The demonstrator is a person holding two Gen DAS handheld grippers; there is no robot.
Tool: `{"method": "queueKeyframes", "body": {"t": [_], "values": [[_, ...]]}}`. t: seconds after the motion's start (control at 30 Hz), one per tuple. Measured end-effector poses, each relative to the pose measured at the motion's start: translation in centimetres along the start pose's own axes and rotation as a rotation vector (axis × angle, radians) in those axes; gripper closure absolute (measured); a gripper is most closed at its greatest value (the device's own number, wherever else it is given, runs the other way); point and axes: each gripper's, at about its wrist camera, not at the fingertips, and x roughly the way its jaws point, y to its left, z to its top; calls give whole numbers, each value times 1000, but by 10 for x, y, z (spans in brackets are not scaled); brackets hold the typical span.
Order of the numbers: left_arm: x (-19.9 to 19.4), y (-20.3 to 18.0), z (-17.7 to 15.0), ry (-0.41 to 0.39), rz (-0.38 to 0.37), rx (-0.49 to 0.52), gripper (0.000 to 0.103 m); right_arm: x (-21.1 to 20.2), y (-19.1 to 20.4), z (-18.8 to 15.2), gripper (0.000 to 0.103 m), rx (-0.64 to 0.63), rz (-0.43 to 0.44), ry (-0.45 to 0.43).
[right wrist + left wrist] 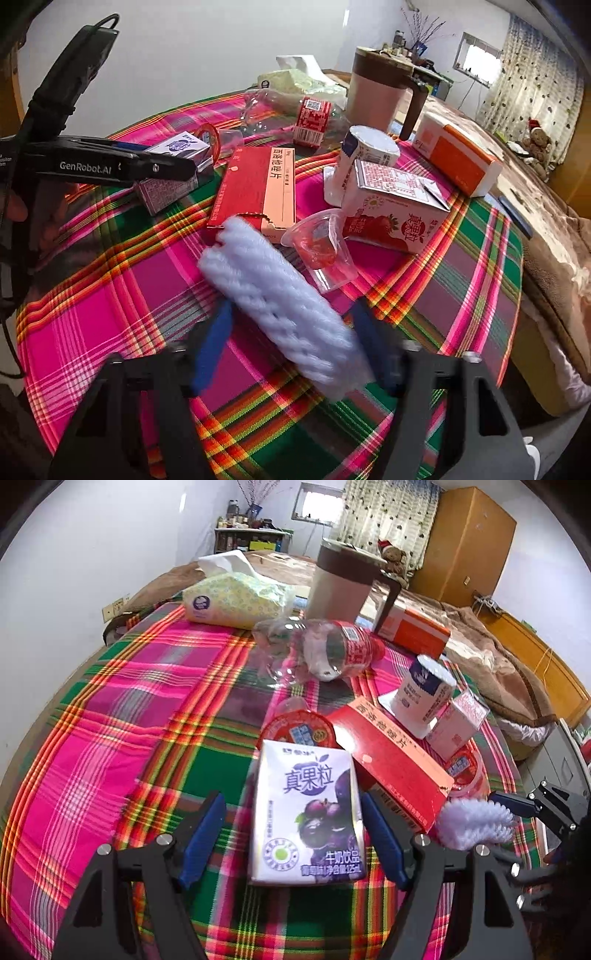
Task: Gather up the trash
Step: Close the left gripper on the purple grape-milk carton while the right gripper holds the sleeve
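A purple grape milk carton lies on the plaid tablecloth between the fingers of my left gripper, which is open around it with gaps on both sides. The carton also shows in the right wrist view, under the left gripper. My right gripper is open around a white foam fruit net, which lies diagonally between the blue fingers. The net also shows in the left wrist view.
Trash on the table: a red flat box, a strawberry milk carton, a clear jelly cup, a yogurt cup, a crushed plastic bottle. A tissue pack, a mug and an orange box stand behind.
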Motion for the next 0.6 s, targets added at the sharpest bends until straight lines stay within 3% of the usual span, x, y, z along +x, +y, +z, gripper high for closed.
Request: {"method": "queueKeyframes", "body": {"t": [0.2,0.6], "values": [[0,-5,-3,5,10,26,44,-3,-6,-3,66,73,9,-23],[-20,-13,-15,-23,2,48,44,-14,-2,-8,76,145,17,-39]]}}
